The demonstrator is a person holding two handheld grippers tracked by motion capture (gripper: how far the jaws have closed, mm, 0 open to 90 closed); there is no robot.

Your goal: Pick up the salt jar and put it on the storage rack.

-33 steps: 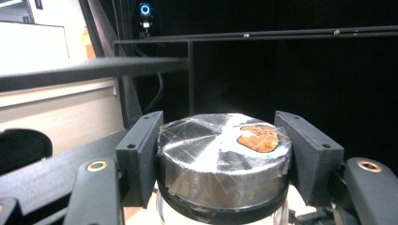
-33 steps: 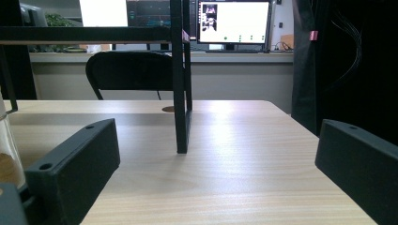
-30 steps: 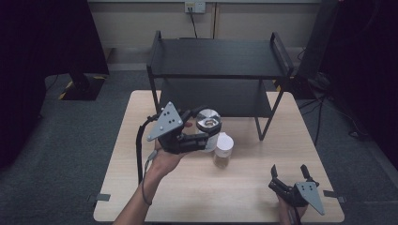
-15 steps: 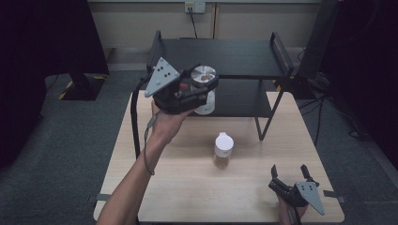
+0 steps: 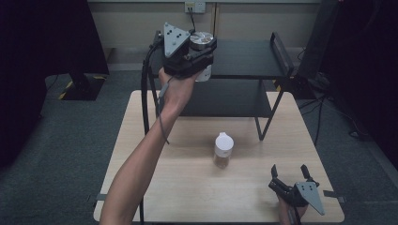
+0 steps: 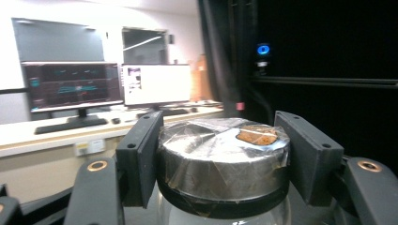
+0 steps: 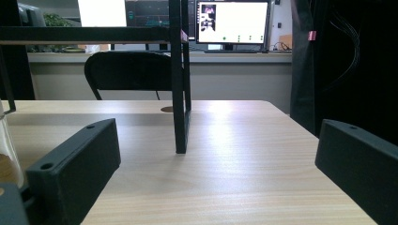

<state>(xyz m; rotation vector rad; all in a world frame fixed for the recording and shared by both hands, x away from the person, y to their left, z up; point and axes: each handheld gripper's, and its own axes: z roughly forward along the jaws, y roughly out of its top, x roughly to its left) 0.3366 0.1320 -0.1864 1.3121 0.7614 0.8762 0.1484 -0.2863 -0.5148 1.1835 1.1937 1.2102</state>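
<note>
Left claw (image 5: 202, 49) is clamped on the metal lid (image 6: 220, 152) of a glass jar (image 5: 203, 71), holding it up at the level of the black rack's (image 5: 244, 58) top shelf, while the right claw (image 5: 292, 176) rests wide open and empty at the near right of the bench (image 5: 187, 187). Judged rigid, smooth and breakable, fairly light; the lid looks film-wrapped and possibly slippery, so a firm pinch across the lid's sides seems the right hold. Jar body is mostly hidden behind the claw, its contents cannot be made out, and a second white-capped jar (image 5: 223, 150) stands mid-bench.
</note>
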